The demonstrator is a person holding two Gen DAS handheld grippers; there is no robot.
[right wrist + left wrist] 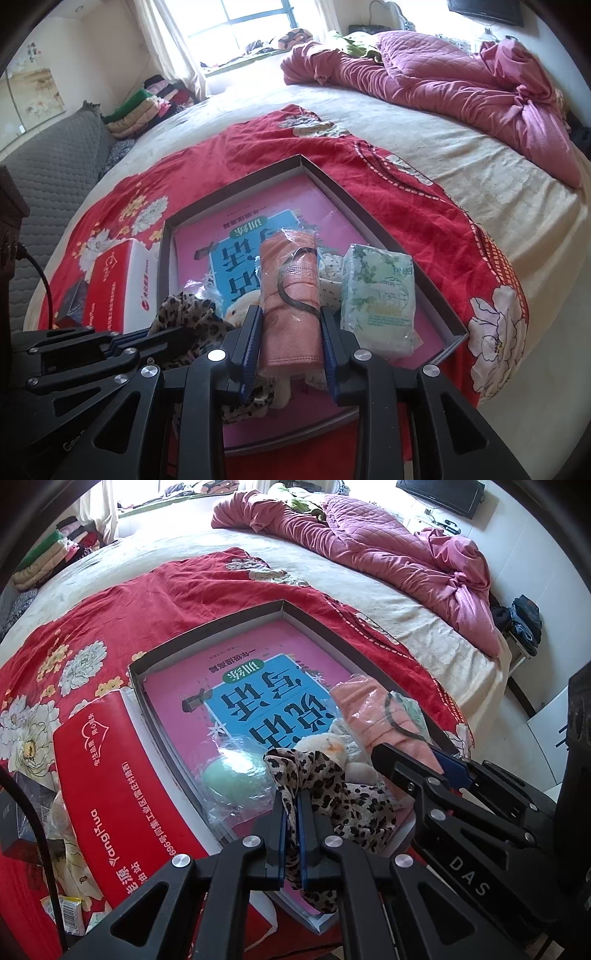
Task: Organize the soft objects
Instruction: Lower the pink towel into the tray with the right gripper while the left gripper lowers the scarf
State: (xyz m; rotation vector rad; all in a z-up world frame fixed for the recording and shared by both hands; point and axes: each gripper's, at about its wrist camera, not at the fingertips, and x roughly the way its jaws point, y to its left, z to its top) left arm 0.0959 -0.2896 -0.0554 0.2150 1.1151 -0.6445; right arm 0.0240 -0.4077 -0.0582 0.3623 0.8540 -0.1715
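The leopard-print scarf [325, 794] is pinched between the nearly closed jaws of the left gripper [291, 812], its loose folds draped over the near end of the shallow grey box [207, 627] that sits on a red floral sheet [92, 627] spread on the bed. Just beside it, the right gripper [288, 328] stands part-way open around a pink rolled cloth in a clear wrapper [290, 291]; its blue pads flank the roll closely, but whether they press on it cannot be told. Both items are over the box, which already holds a pink book [236, 664] lining the bottom, a bagged pale green object [236, 779], a pack of tissues [376, 291] and a cream plush toy [317, 744]. Outward lie a red carton [110, 782] alongside the box and a crumpled pink quilt [388, 542] at the far side of the bed. The risks look plain — the slick wrapper may let the roll slide out and tip over the low wall, and the scarf's trailing end could catch under the right gripper, dragging both out of place when either is released.
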